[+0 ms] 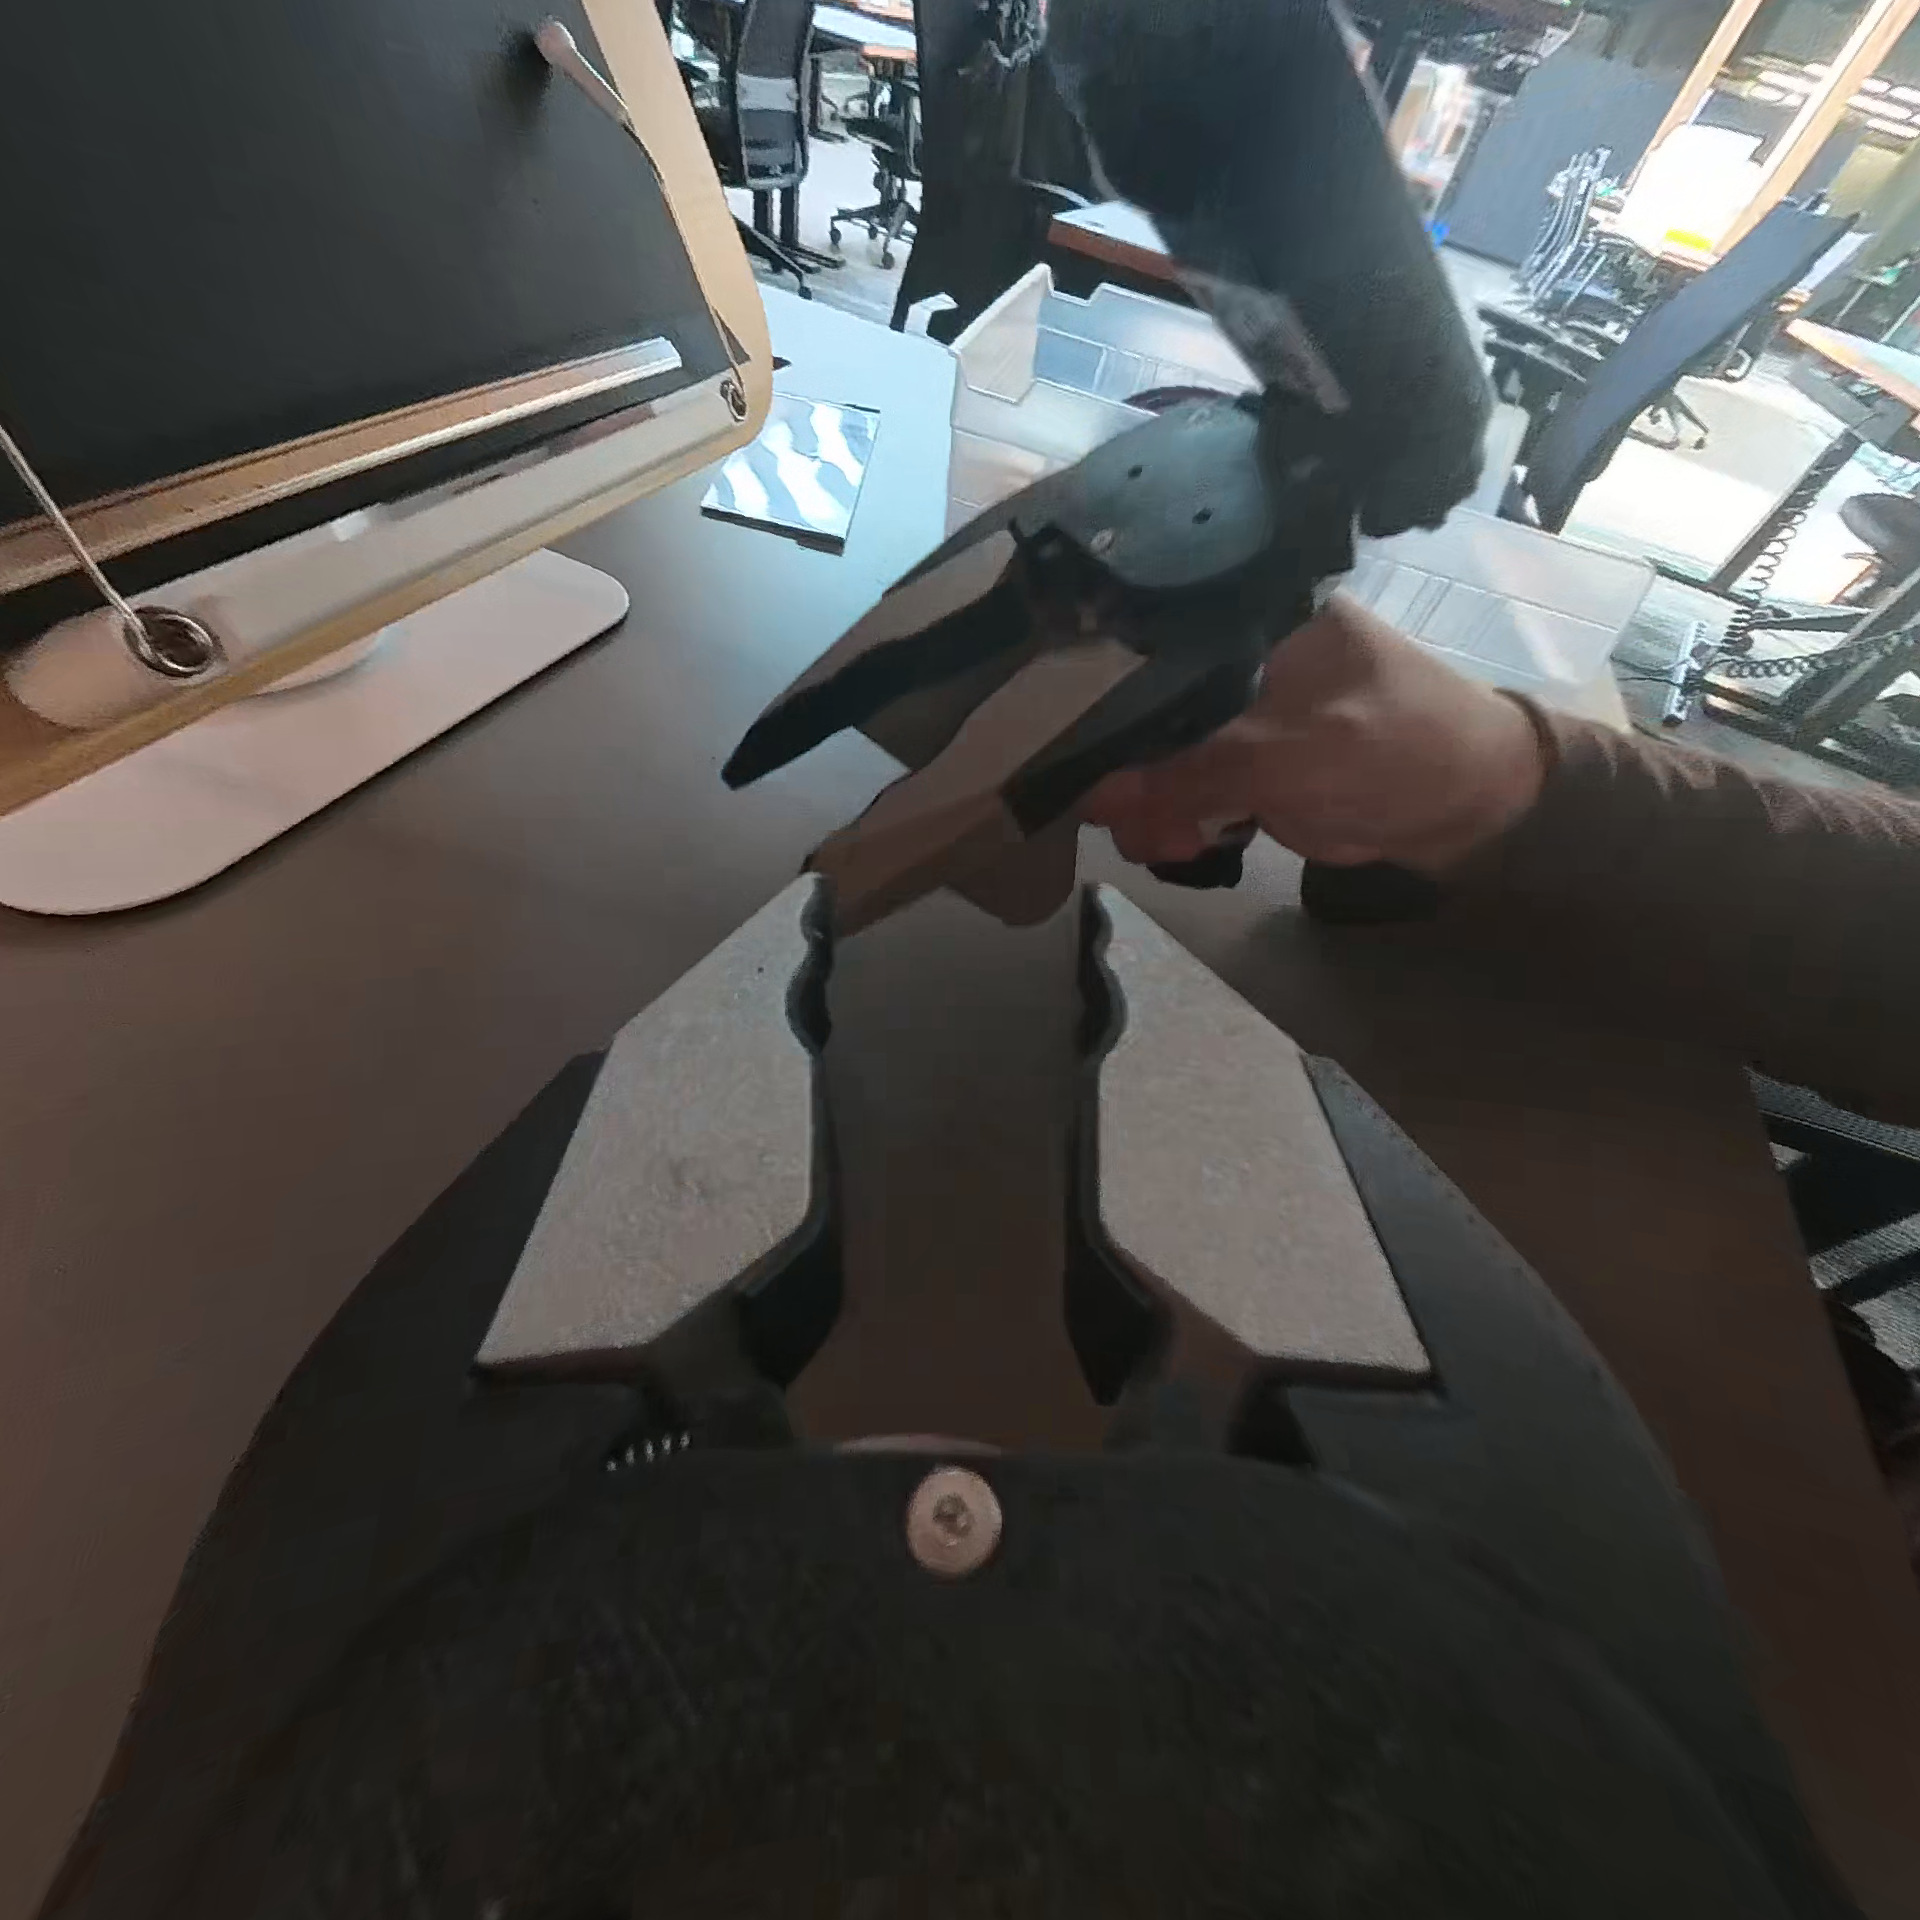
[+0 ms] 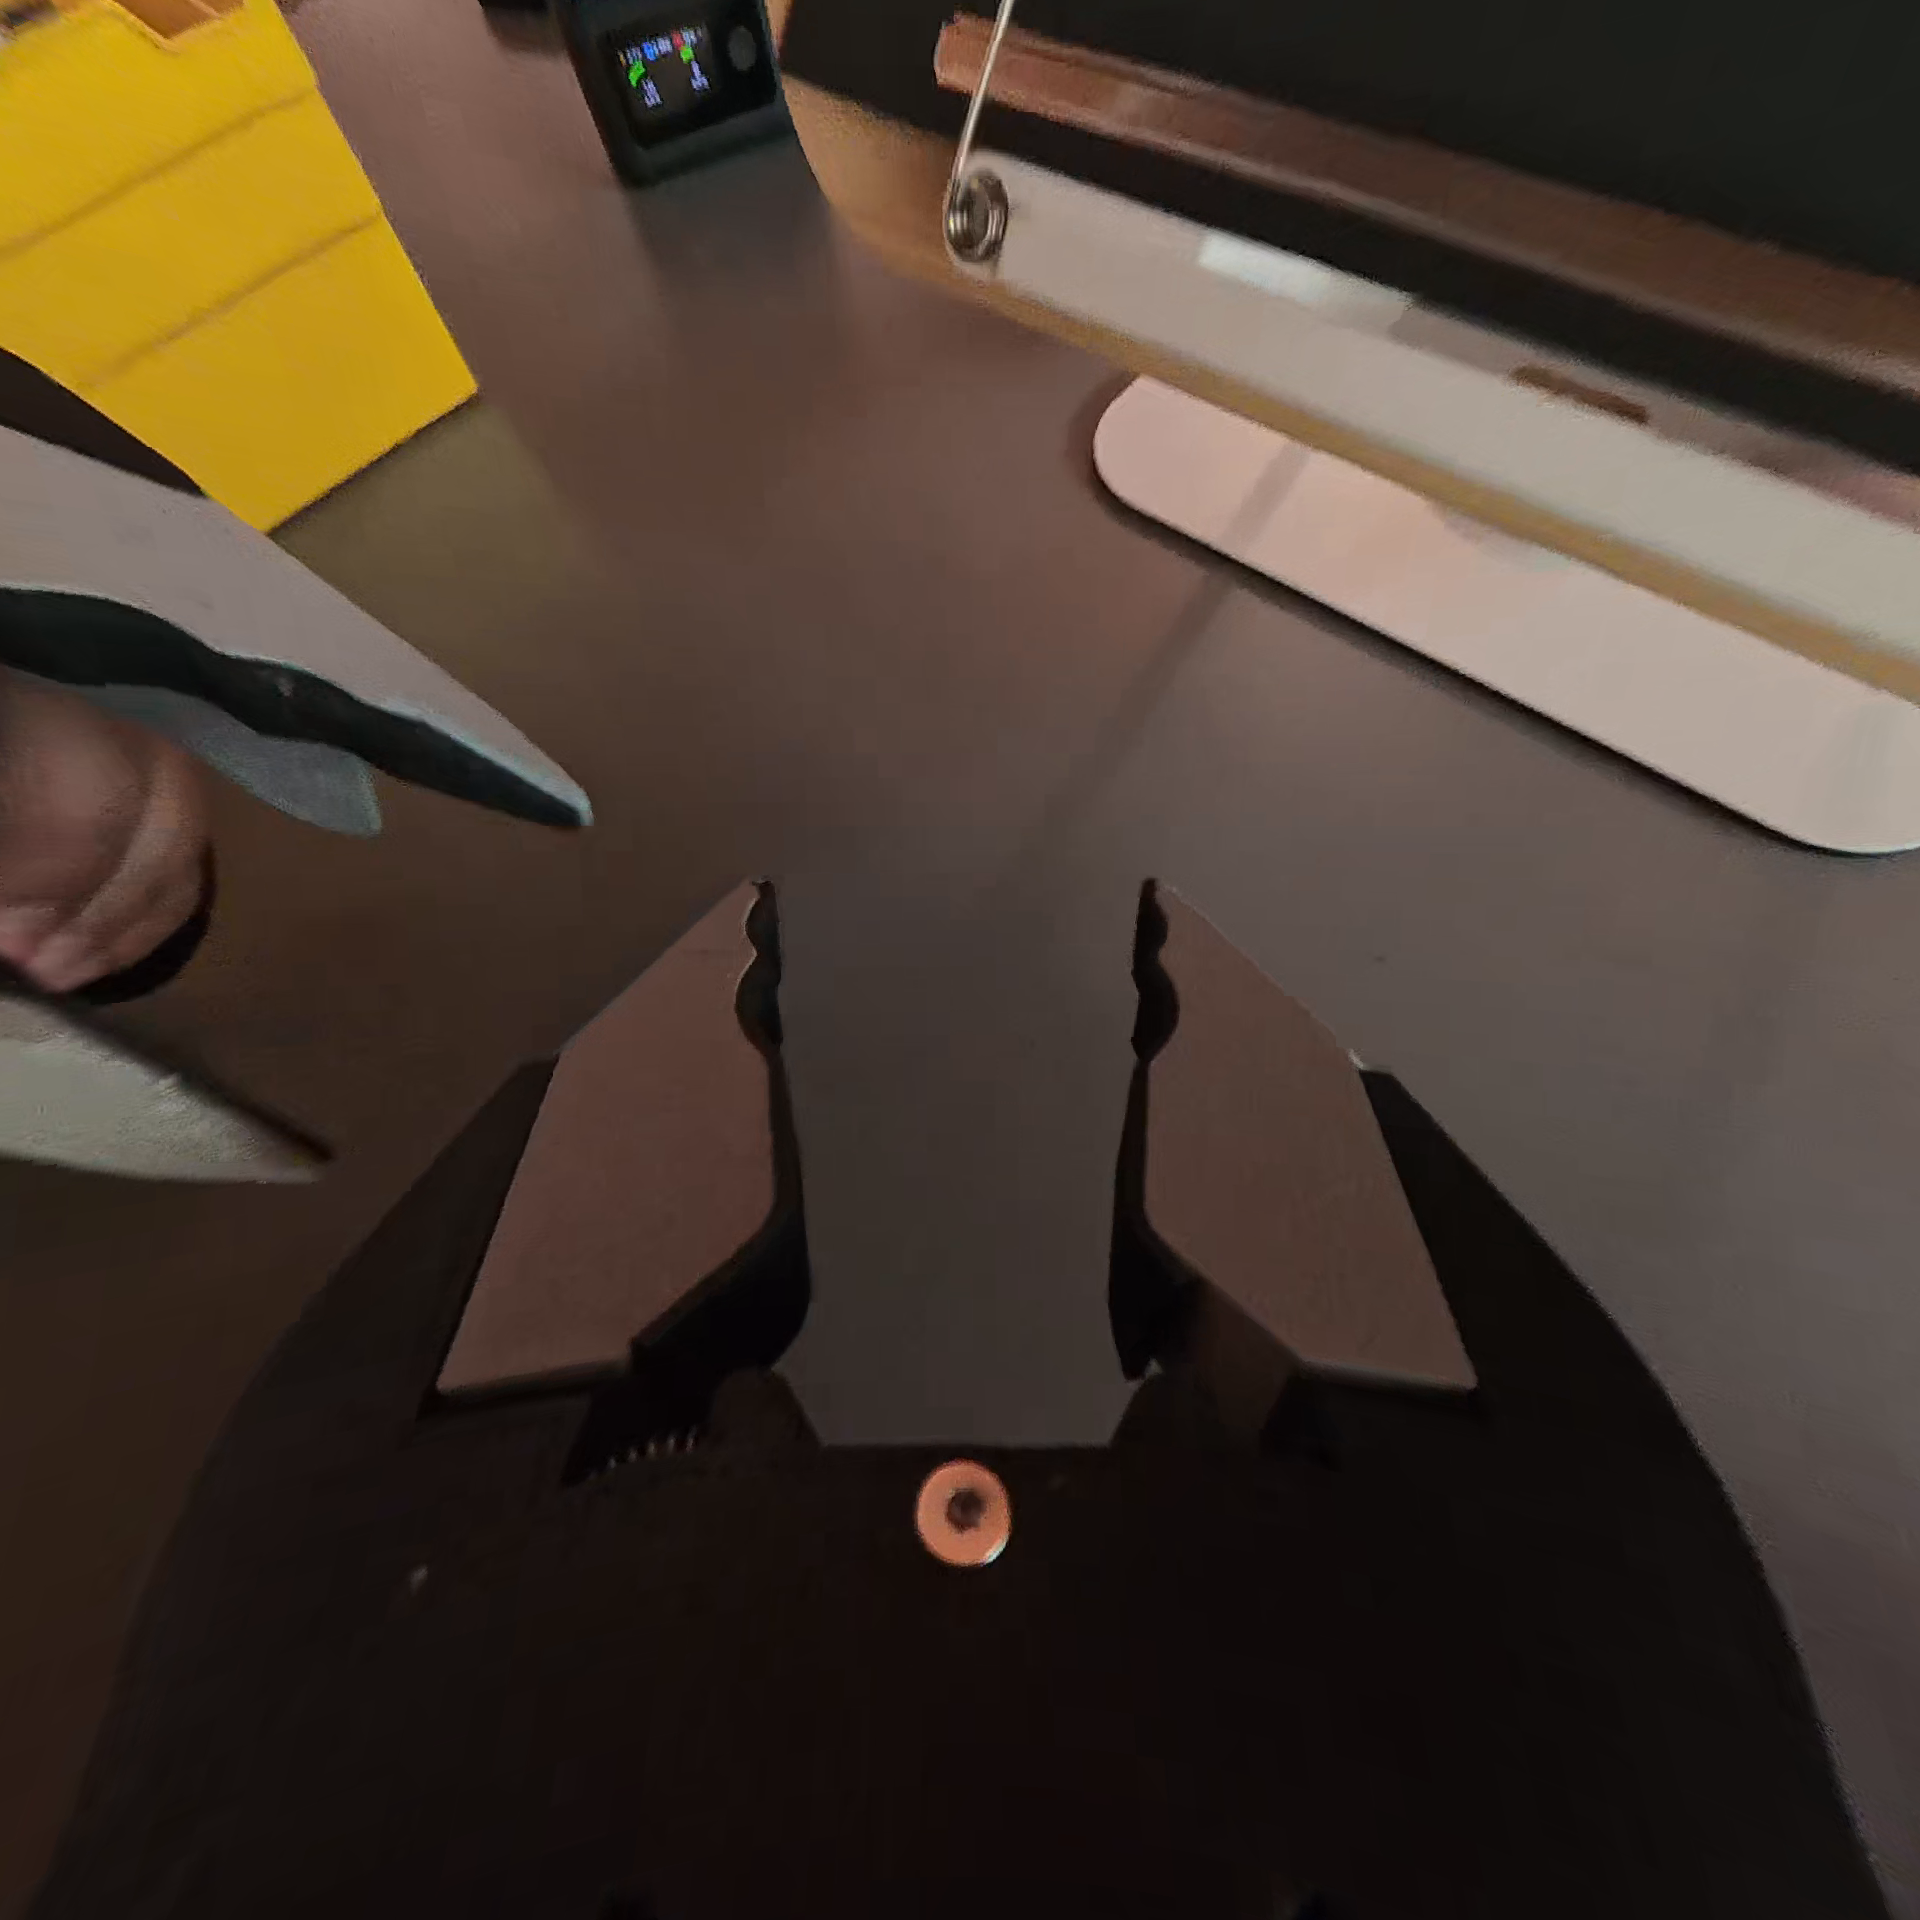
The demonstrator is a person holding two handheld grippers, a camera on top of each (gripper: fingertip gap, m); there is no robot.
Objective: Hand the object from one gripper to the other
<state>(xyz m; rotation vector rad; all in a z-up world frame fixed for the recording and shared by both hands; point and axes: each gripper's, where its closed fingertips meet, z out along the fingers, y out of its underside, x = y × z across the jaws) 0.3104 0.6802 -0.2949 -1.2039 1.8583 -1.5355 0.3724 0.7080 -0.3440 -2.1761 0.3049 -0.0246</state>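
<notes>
No object for the hand-over could be identified in either view; neither claw held anything. The left claw [image 1: 951, 914] stood partly open, empty, over bare dark bench [image 1: 416, 1039]. The right claw [image 2: 954, 904] stood likewise parted and empty, and in the left wrist view it hung just ahead, gripped by a hand [image 1: 1351, 769]. Judged from this, the transfer had not begun: pick-up and pass both remained. Motion blur may have hidden a small item. A monitor stand [image 2: 1455, 582] sat toward the far edge, a yellow box [image 2: 187, 260] at the far left corner.
</notes>
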